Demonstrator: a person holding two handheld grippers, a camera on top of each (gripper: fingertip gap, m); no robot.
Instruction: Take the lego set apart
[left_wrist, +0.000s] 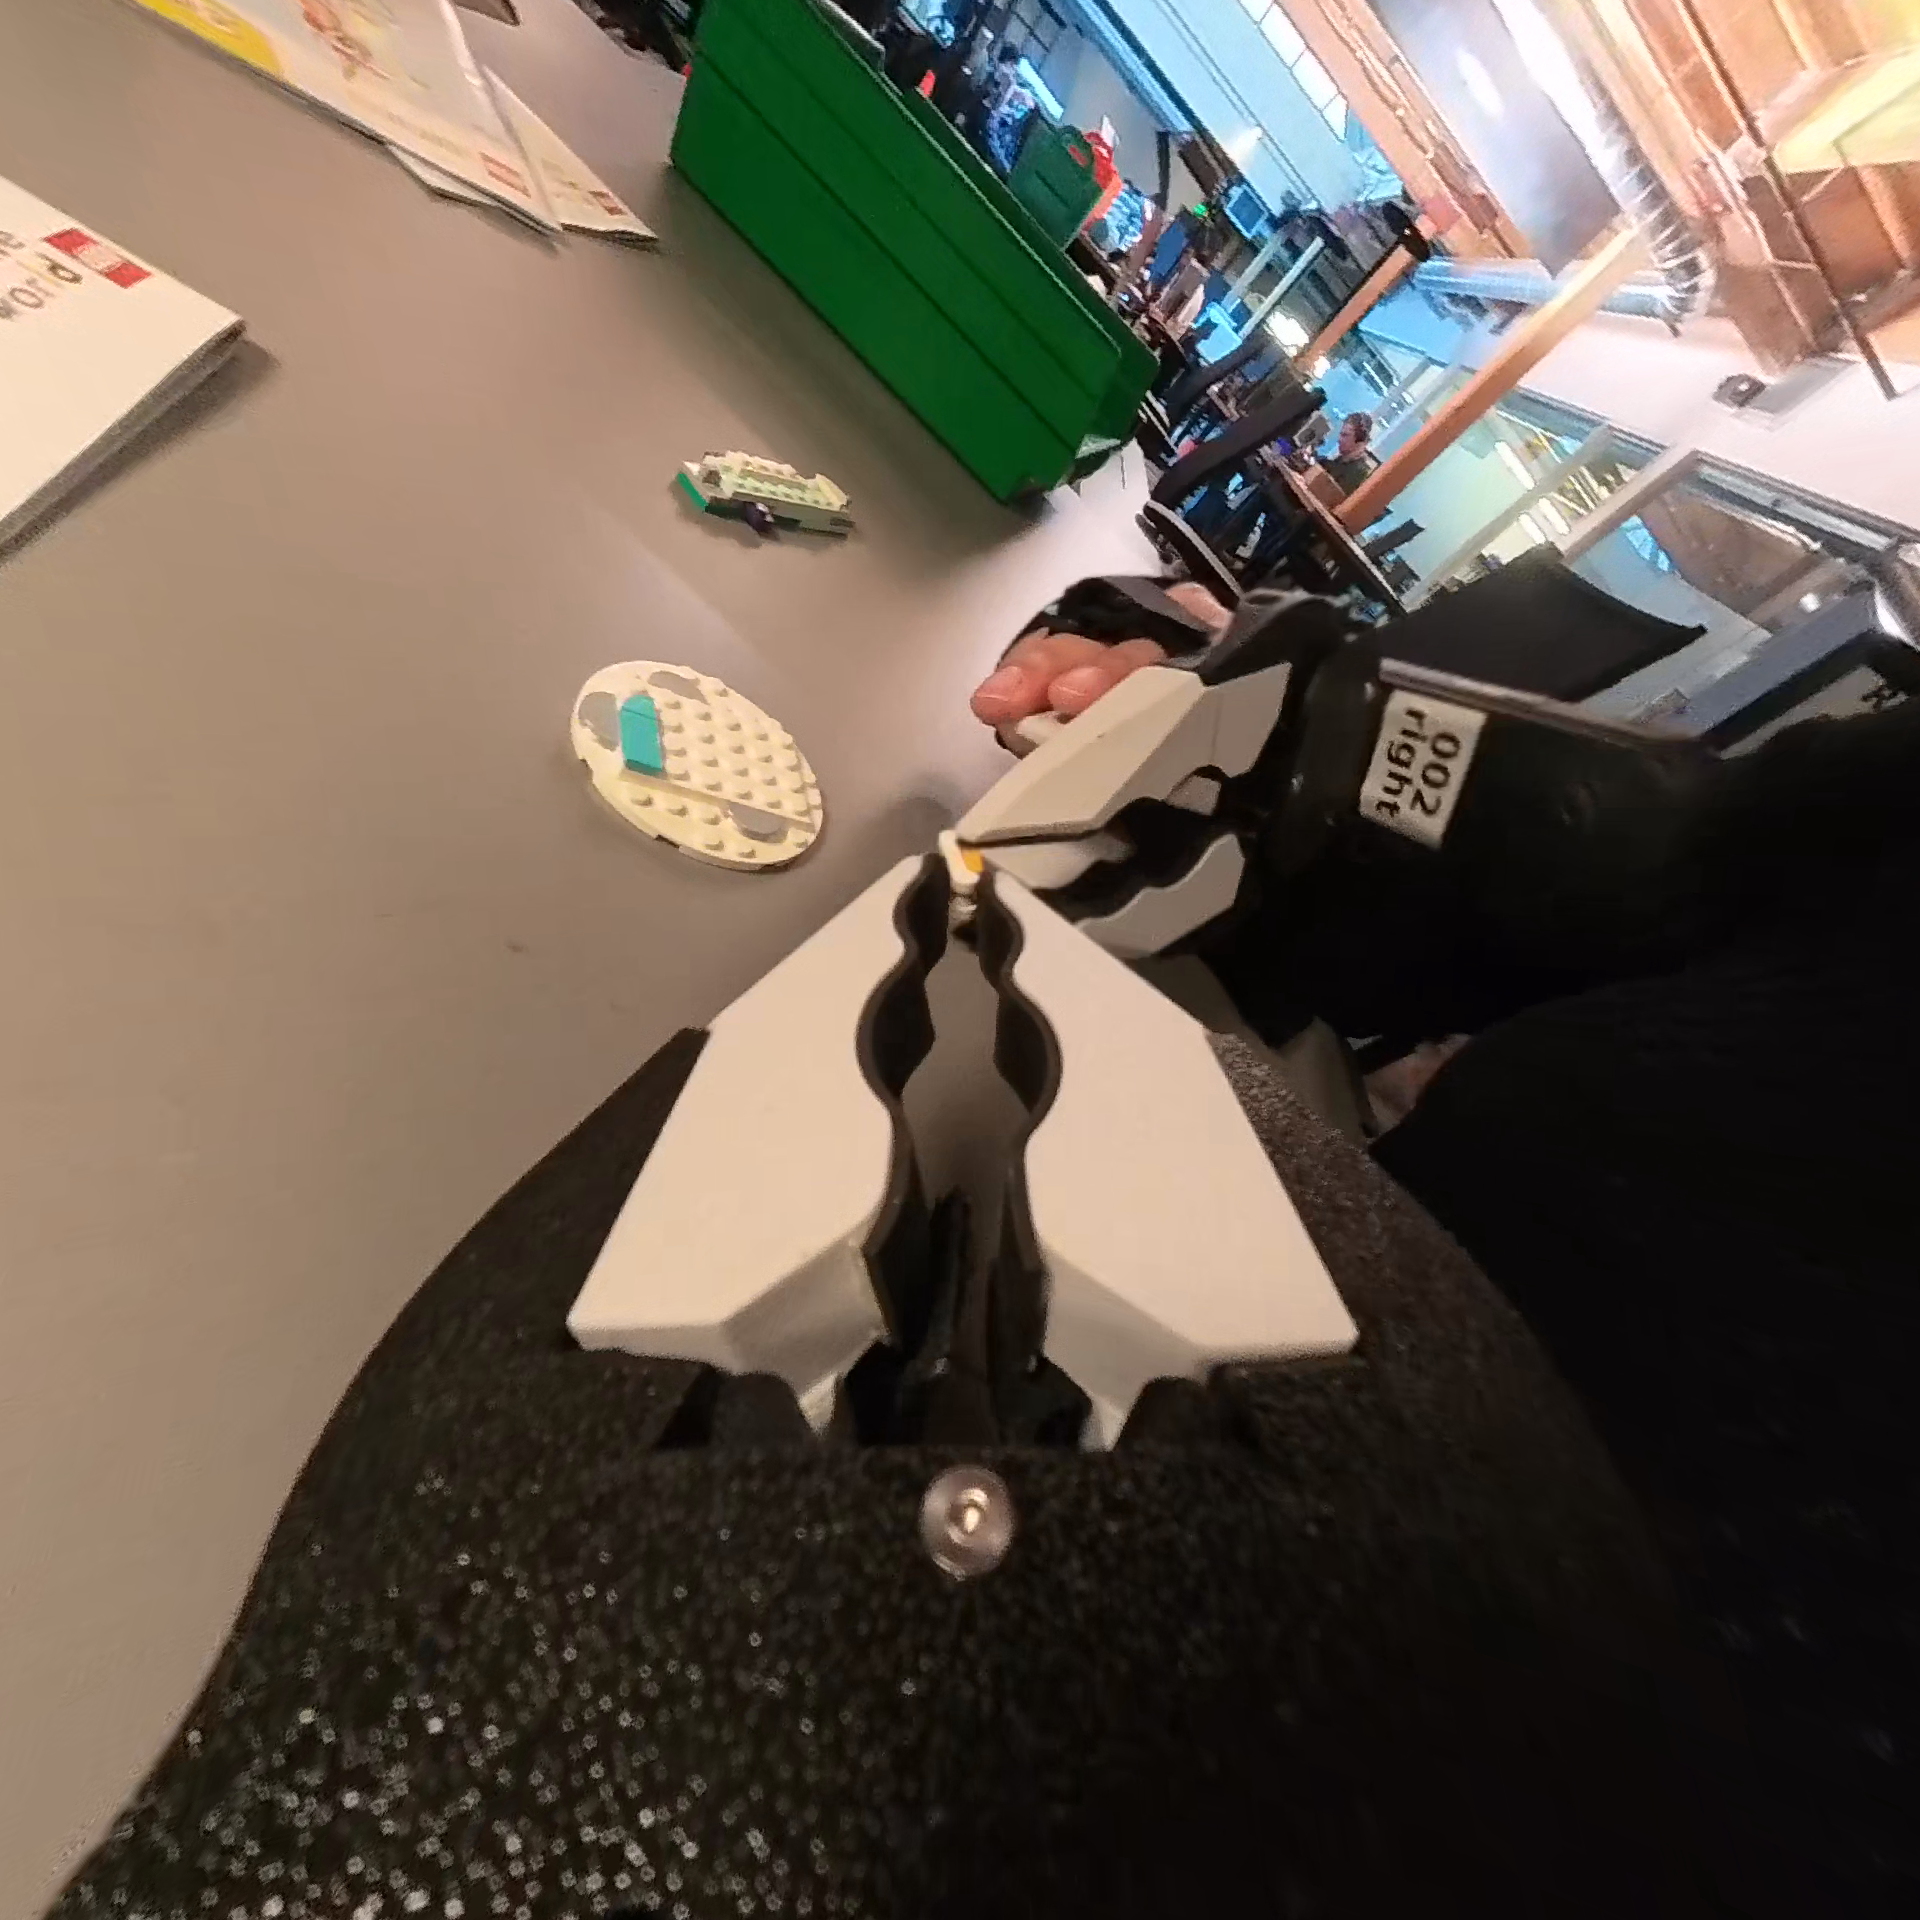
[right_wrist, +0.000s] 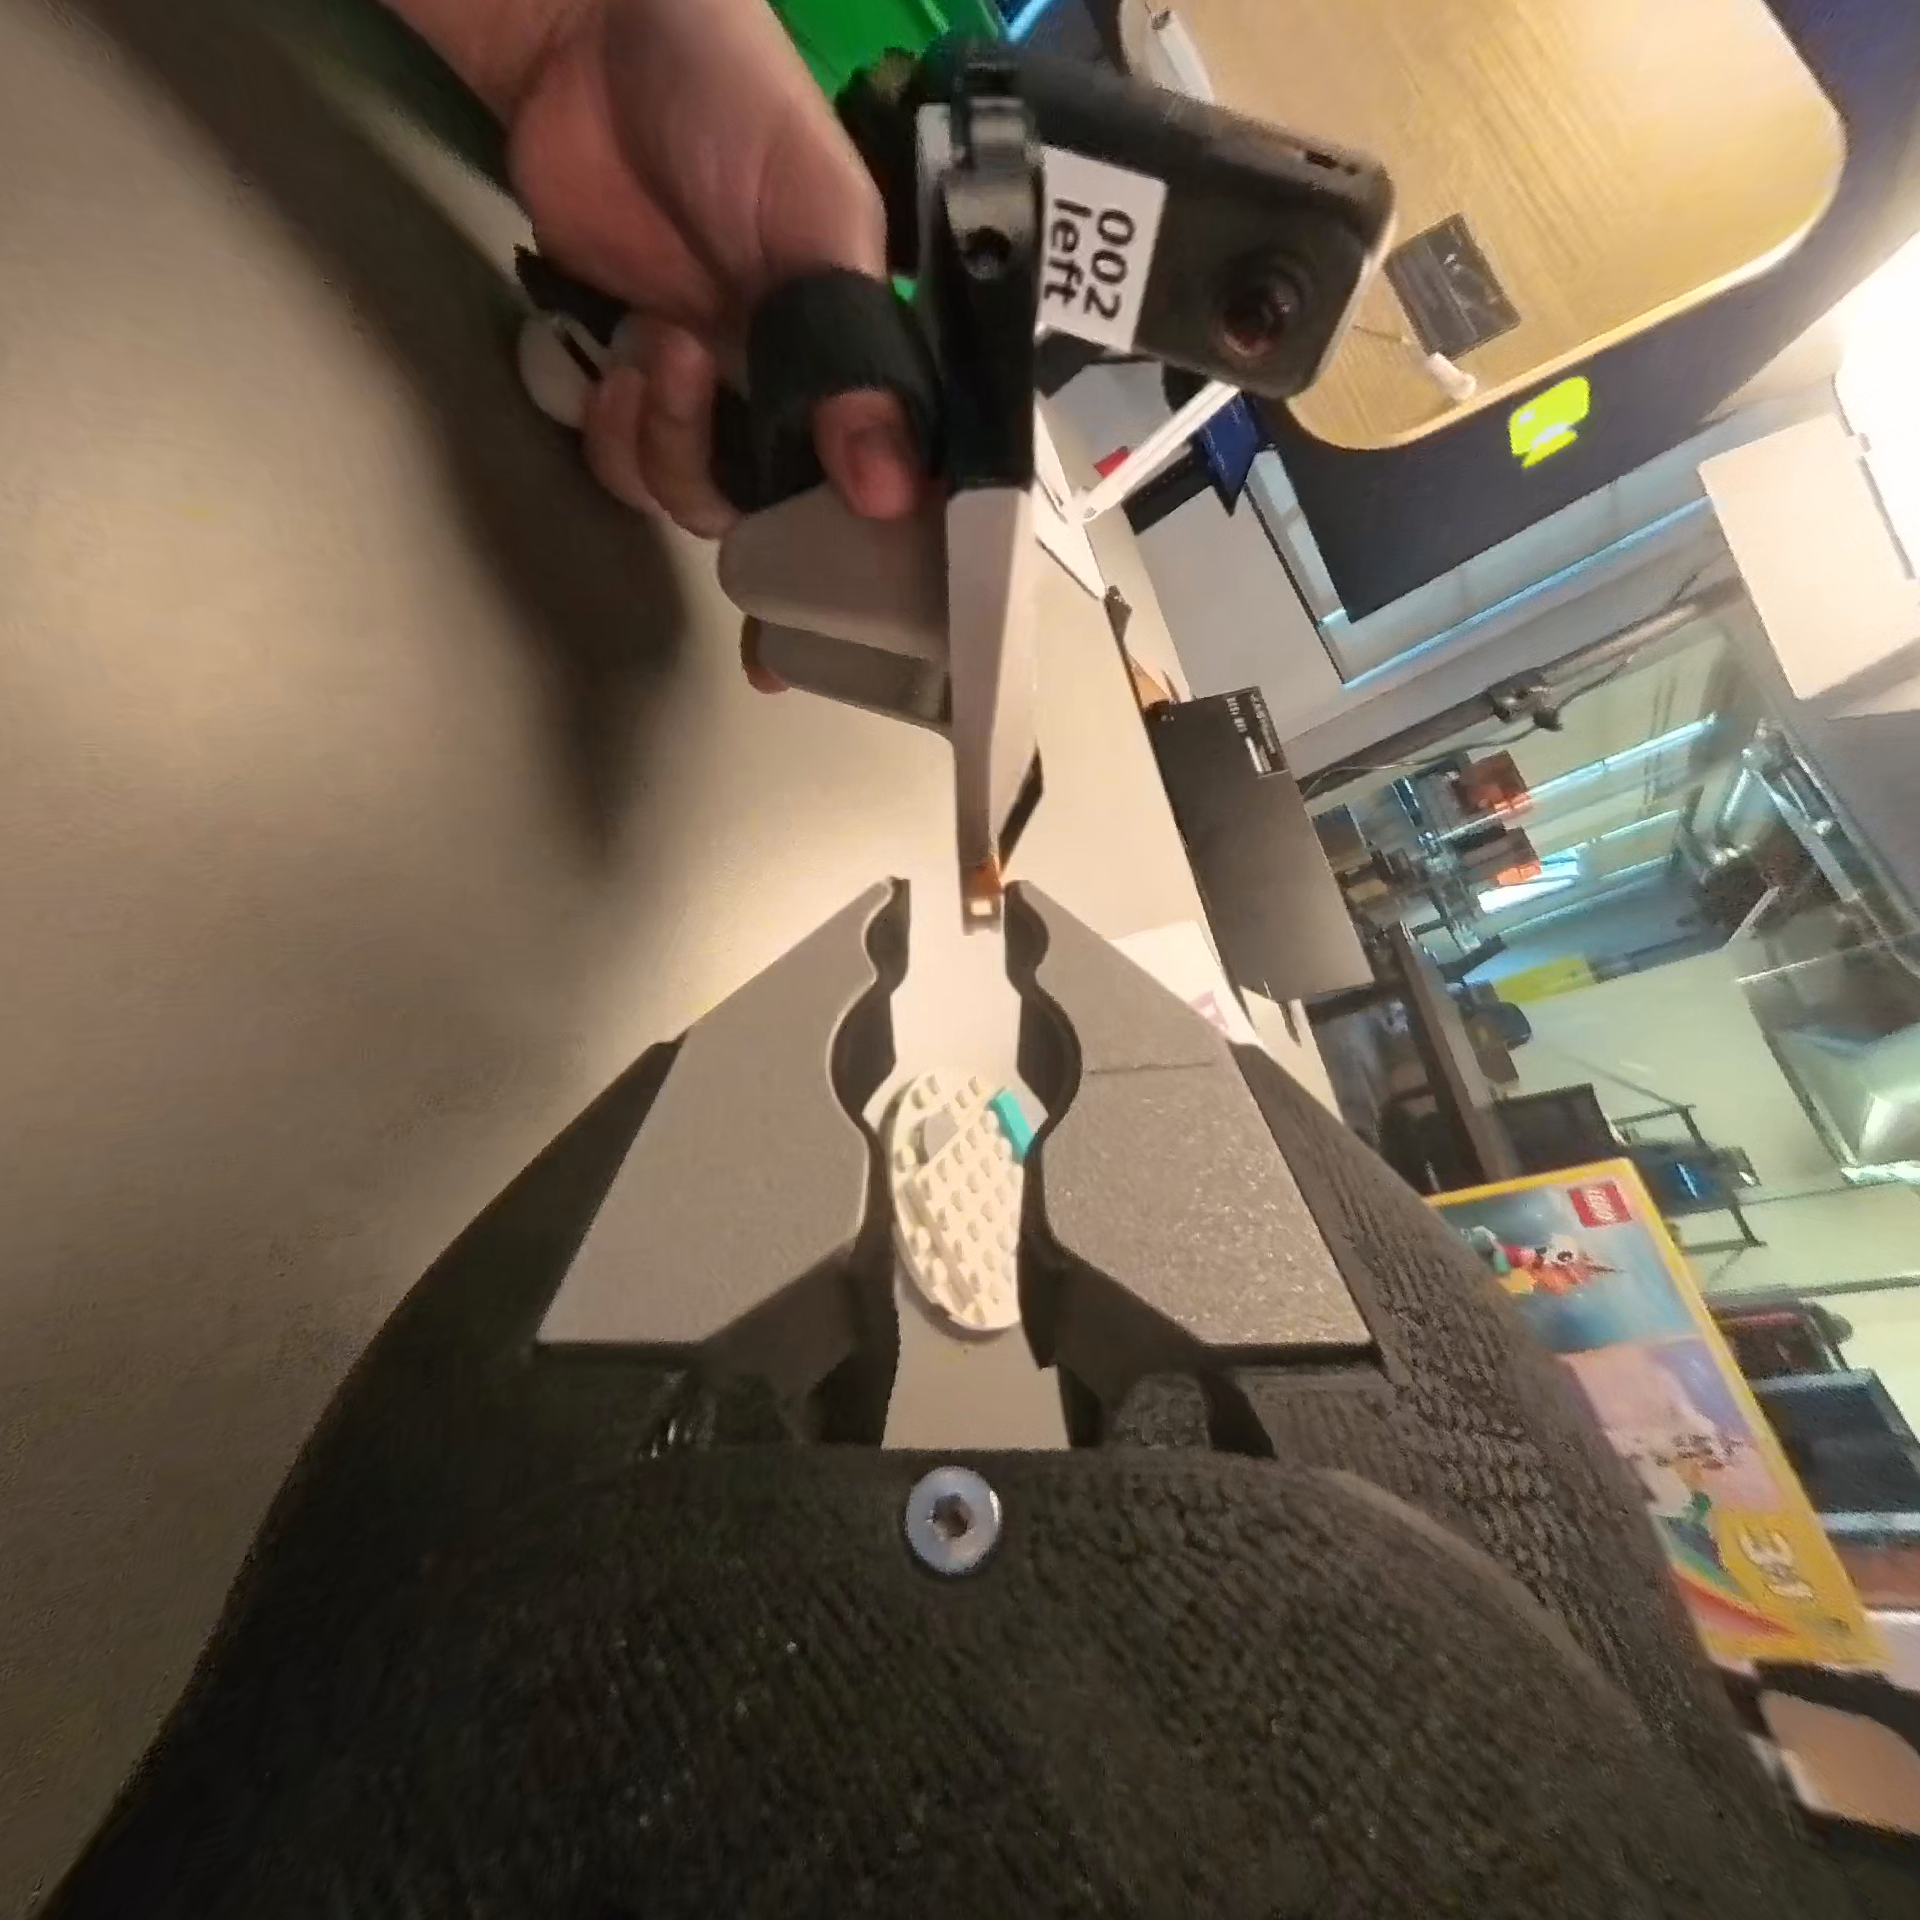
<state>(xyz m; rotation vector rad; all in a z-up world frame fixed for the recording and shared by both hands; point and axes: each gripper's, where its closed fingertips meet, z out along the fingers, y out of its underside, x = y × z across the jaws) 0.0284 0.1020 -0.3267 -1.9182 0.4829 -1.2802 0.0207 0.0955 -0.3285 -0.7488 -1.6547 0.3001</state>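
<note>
A tiny white and orange lego piece (left_wrist: 964, 862) is pinched between the tips of my left gripper (left_wrist: 958, 883), which is shut on it above the grey table. My right gripper (left_wrist: 987, 857) meets it tip to tip from the right. In the right wrist view the left gripper (right_wrist: 982, 878) comes down from above with the piece (right_wrist: 977, 911) at its tip. The right gripper (right_wrist: 956, 894) has its jaws a narrow gap apart around the white end, with table showing on the left side. A round white studded plate (left_wrist: 727, 790) with a teal brick (left_wrist: 639, 732) lies flat nearby; it also shows between the right fingers (right_wrist: 966, 1236).
A small white and green lego assembly (left_wrist: 769, 494) lies farther back on the table. A green bin (left_wrist: 914, 260) stands behind it. Instruction booklets (left_wrist: 73, 343) lie at the left and the far left. A yellow lego box (right_wrist: 1652, 1403) stands at the right. Only a small space, under 4 cm, lies between the two pairs of fingers. Both grippers' tips are roughly 7 centimeters from the round white studded plate (left_wrist: 727, 790). It is also in sight in the right wrist view (right_wrist: 967, 1140).
</note>
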